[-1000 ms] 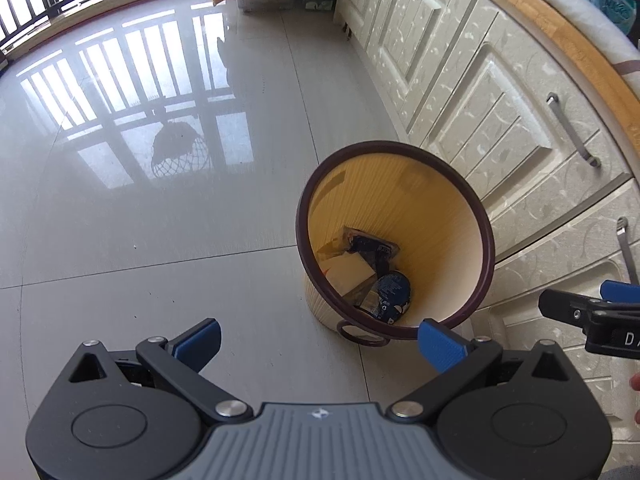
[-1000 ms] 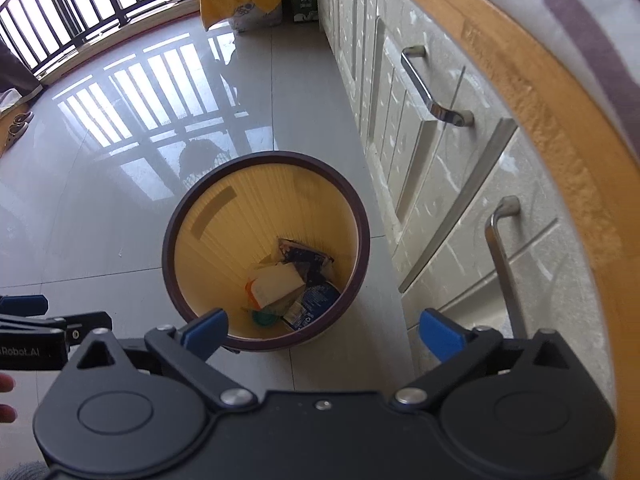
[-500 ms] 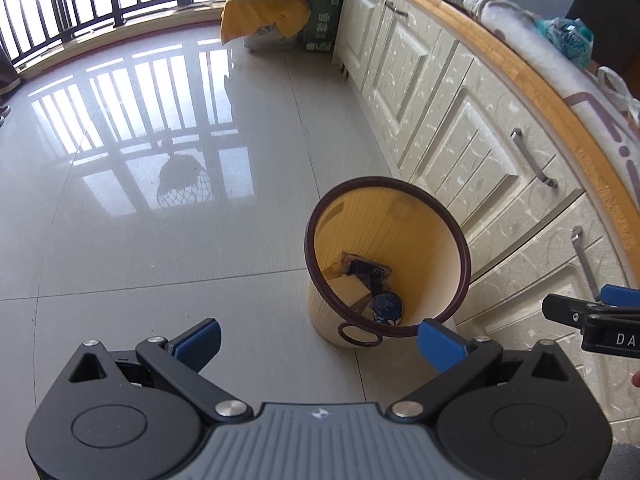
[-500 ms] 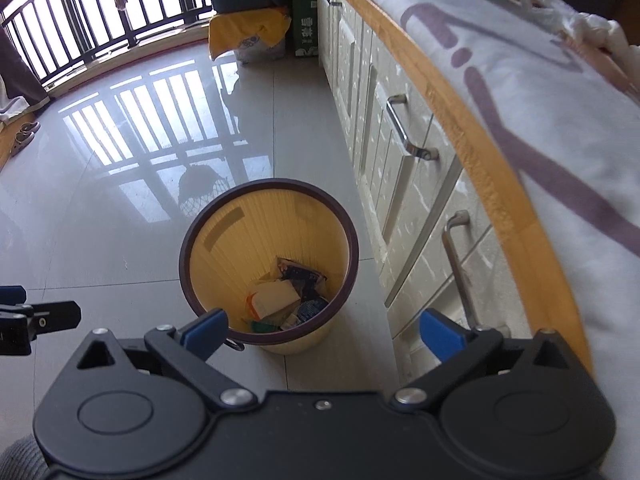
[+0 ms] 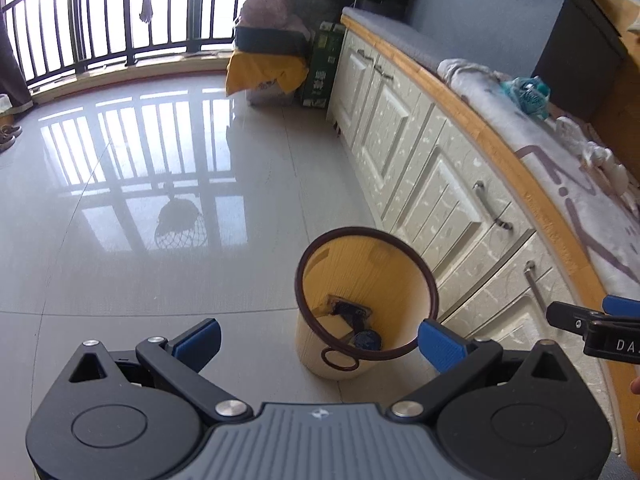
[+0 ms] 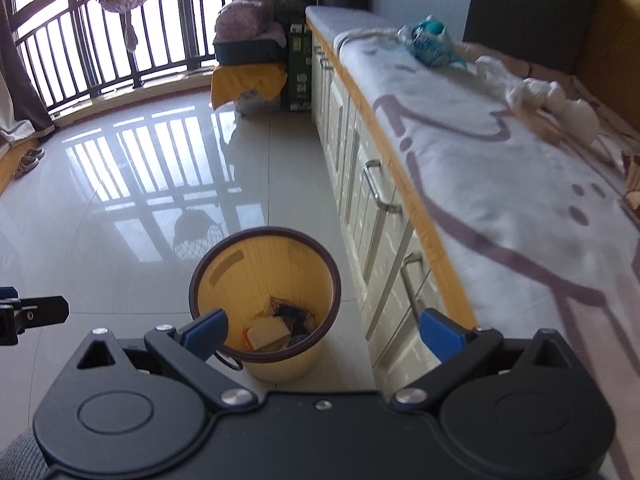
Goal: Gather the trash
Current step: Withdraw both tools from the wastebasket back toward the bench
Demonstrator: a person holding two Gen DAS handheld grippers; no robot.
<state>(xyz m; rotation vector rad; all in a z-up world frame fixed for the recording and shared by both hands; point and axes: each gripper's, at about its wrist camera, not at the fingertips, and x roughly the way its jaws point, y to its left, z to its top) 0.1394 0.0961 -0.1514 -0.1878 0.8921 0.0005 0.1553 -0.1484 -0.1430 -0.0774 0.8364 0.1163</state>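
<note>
Daylight from far window (image 5: 100, 12); glare on glossy floor (image 5: 132, 184); strong fisheye bending at edges; right-wrist counter (image 6: 500, 184) blurred.

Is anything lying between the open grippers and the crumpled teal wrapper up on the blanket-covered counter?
Nothing visible blocks it. Both the left gripper and right gripper are open and empty over the bin. The teal wrapper lies far along the blanket, with bare blanket between; white tissues lie off to the side.

We read only "DA" on the right gripper (image 5: 600, 330) (cut off at the frame's edge).
</note>
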